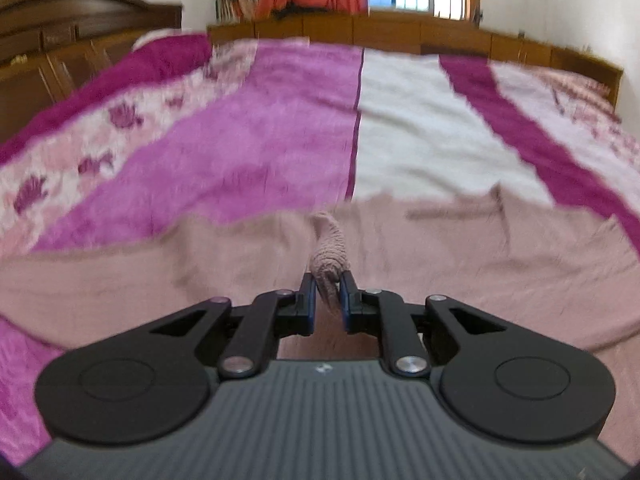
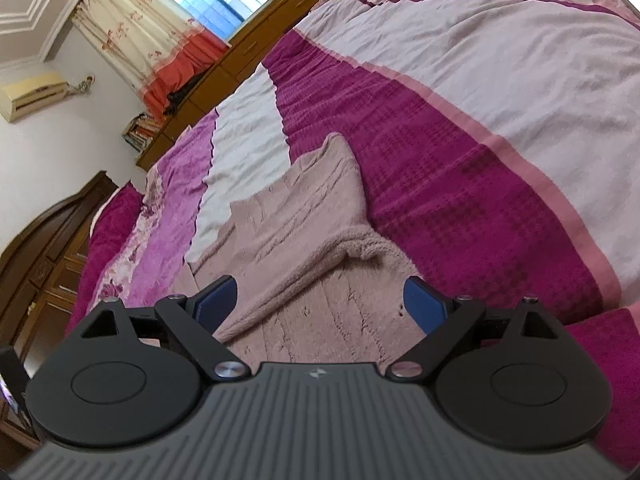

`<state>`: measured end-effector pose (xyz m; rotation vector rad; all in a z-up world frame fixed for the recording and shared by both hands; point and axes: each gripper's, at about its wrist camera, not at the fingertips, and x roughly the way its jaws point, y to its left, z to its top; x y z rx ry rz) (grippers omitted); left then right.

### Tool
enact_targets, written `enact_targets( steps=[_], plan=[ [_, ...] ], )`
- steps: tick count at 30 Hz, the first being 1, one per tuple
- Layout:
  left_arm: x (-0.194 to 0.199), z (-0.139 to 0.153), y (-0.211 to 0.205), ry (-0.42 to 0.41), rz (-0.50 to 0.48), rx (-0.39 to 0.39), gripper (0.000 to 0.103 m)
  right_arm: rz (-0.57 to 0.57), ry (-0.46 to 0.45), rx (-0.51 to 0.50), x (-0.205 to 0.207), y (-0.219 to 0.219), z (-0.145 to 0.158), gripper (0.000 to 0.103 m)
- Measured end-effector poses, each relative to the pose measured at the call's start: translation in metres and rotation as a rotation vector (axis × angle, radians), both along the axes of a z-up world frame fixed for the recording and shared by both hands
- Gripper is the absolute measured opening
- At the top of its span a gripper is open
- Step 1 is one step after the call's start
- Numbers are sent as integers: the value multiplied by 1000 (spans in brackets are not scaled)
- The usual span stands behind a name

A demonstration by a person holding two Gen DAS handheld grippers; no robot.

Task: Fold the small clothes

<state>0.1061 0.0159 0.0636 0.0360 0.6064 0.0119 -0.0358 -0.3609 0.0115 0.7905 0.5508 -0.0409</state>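
Left gripper (image 1: 329, 282), low centre of its view, pinched narrow on a bunched fold of the dusty-pink fleece garment (image 1: 440, 264) spread across the lower half there. Right gripper (image 2: 320, 300) spread wide, blue pads (image 2: 424, 306) either side of the garment (image 2: 304, 240), not touching it; magenta-and-white bedspread (image 2: 460, 168) beneath.

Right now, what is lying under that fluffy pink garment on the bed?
The pink garment lies on a bedspread striped magenta, white and pink, which shows all round it. The part beneath the garment is covered and cannot be seen.
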Motion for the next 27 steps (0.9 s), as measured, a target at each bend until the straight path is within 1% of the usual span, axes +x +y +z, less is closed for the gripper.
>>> enact_targets(
  steps=[2,4,5,6,9,12,15,17,20,22,23,24,25,26,27],
  plan=[
    [1,-11,4,40,2,-2,19,9,8,-9,3,3,0,94],
    [-3,-19,8,63,6,-8,28,23,16,-17,7,5,1,94],
    [-4,-22,10,71,9,-7,36,33,18,-19,9,6,1,94],
    [-6,-23,11,71,9,-6,40,43,22,-18,11,7,1,94],
    [-13,-24,17,63,7,-15,47,84,31,6,22,9,0,94],
    [-18,-21,25,62,19,-22,47,97,43,30,36,10,-3,94],
    [-21,-17,34,47,48,-29,47,64,61,26,49,10,-5,93],
    [-23,-15,39,44,56,-36,47,41,54,29,56,9,-6,92],
    [-23,-16,43,47,54,-50,47,10,55,28,63,7,-8,83],
    [-19,-18,45,56,53,-67,47,-8,59,27,66,6,-9,74],
    [-18,-19,44,59,53,-73,47,-14,58,28,65,4,-11,71],
    [-16,-19,43,61,51,-80,47,-20,57,28,65,3,-12,63],
    [-14,-20,42,63,45,-88,47,-29,58,25,65,1,-13,45],
    [-13,-21,40,64,41,-91,47,-35,63,20,65,0,-14,35],
    [-12,-22,38,66,37,-90,47,-42,70,19,64,-2,-16,17]
  ],
)
